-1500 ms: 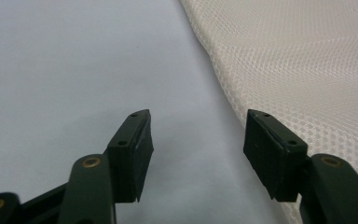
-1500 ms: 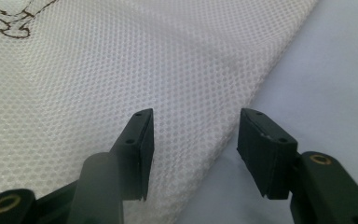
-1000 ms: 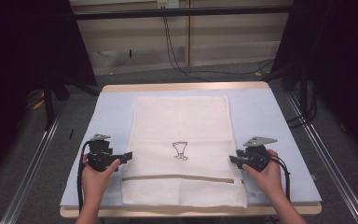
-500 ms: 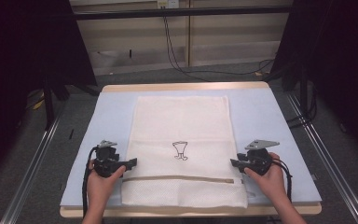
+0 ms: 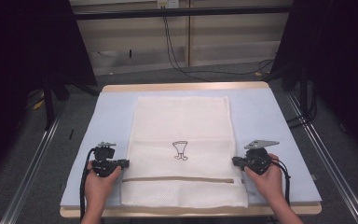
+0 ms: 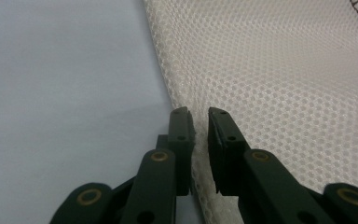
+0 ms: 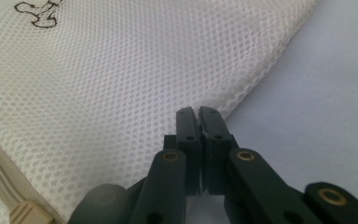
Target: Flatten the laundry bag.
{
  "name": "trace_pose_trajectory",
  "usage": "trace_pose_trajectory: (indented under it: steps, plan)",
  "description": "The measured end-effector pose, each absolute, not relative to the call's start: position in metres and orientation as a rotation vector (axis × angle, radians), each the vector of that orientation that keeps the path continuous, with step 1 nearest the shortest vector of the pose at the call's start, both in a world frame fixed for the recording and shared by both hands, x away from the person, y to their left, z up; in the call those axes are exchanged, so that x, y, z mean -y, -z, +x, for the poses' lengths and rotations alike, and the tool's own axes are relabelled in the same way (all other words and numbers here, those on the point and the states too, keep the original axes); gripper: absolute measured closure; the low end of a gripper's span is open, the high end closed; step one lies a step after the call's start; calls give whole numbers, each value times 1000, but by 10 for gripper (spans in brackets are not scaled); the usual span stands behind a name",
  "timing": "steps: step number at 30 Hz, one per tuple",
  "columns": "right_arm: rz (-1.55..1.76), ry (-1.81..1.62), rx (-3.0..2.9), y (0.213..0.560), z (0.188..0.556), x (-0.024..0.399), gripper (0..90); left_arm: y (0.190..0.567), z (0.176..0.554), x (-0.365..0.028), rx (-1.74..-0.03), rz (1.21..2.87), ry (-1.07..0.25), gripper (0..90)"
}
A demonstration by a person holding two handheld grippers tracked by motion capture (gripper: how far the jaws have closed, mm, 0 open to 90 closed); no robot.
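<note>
A white mesh bag (image 5: 182,126) lies flat on the pale blue mat (image 5: 112,112), with a small black drawing (image 5: 181,150) at its middle and a beige zipper (image 5: 177,179) across its near end. My left gripper (image 5: 125,163) is at the bag's left edge. Its jaws have just been closing, and in the left gripper view they (image 6: 200,116) pinch the hem of the mesh (image 6: 284,84). At the right edge my right gripper (image 5: 235,161) has also just closed. Its jaws (image 7: 198,114) are shut on the hem of the mesh (image 7: 121,84).
The mat covers a wooden table whose rim (image 5: 182,87) shows at the far side. Metal rails (image 5: 32,163) run along both sides on the floor, and black cables (image 5: 177,56) hang at the back. The zipper pull (image 7: 25,213) lies near the right jaws.
My left hand has slid a little nearer to me, onto the bag's left edge. Both pairs of jaws have closed onto the mesh. The right hand has stayed put.
</note>
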State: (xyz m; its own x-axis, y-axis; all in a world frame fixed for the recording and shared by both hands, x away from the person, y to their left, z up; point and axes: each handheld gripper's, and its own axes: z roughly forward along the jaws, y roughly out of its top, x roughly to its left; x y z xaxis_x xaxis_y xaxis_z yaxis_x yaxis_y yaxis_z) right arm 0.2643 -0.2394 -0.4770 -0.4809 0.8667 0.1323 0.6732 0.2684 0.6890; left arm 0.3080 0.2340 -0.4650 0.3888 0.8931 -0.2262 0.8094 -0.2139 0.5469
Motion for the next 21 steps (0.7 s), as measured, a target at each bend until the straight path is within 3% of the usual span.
trace_pose_trajectory:
  steps: [4, 21]
  plan:
    - [1418, -1033, -2253, 477, 271, 241, 880, 464, 312, -232, -1456, 2068, -184, 875]
    - [1377, -1038, -2247, 478, 285, 242, 873, 465, 322, -235, -1463, 2043, -228, 882]
